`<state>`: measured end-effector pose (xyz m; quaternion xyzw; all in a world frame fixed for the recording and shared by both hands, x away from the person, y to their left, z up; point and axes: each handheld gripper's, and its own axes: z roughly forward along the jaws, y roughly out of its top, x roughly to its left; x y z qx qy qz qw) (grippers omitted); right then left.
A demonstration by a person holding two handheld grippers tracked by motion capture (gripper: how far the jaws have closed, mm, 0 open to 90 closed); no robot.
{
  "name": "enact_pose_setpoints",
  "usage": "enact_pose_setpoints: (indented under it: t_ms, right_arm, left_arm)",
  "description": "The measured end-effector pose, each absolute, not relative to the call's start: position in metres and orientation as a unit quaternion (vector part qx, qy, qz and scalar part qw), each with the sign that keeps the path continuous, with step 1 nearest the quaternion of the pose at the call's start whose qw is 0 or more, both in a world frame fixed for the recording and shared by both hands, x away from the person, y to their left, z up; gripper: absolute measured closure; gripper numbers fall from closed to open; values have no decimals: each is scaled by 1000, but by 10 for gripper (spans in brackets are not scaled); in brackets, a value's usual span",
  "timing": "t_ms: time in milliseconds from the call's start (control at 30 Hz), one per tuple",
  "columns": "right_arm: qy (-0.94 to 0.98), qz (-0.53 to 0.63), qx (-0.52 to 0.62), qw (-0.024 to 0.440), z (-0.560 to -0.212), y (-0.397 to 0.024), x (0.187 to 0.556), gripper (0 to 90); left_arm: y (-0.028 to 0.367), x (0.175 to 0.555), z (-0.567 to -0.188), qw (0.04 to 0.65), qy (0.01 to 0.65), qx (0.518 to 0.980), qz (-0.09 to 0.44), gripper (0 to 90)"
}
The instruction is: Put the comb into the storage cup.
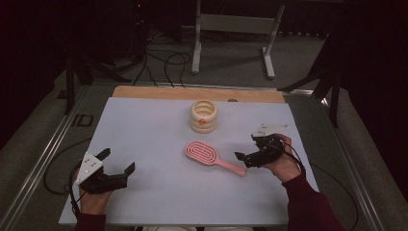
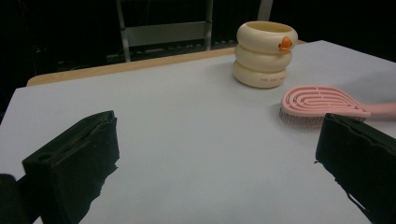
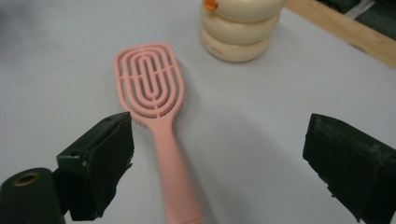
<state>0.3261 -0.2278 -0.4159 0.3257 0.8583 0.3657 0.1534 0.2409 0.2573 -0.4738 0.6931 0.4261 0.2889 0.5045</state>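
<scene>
One pink plastic hairbrush (image 1: 213,157), oval head slotted in concentric loops, lies flat mid-counter (image 1: 144,144) before one cream, three-ringed holder (image 1: 203,116). The right hand-held gripper (image 1: 245,154) straddles the handle, released; the left hand-held gripper (image 1: 118,160) also gapes, well apart.

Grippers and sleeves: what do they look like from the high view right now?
Both the left gripper and the right gripper are black, two-jawed, each topped by a pale grey three-cornered plate. Thin black cables trail from each. The jaw pads are blocky and matte black with ragged edges. The person wears dark red sleeves.
</scene>
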Motion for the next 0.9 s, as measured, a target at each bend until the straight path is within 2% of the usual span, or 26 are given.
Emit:
enact_pose_setpoints:
  t_ms: [900]
  right_arm:
    - [903,301,280,120,-424,-179,348,85]
  left_arm:
    - [258,241,-474,505,427,693,289,1]
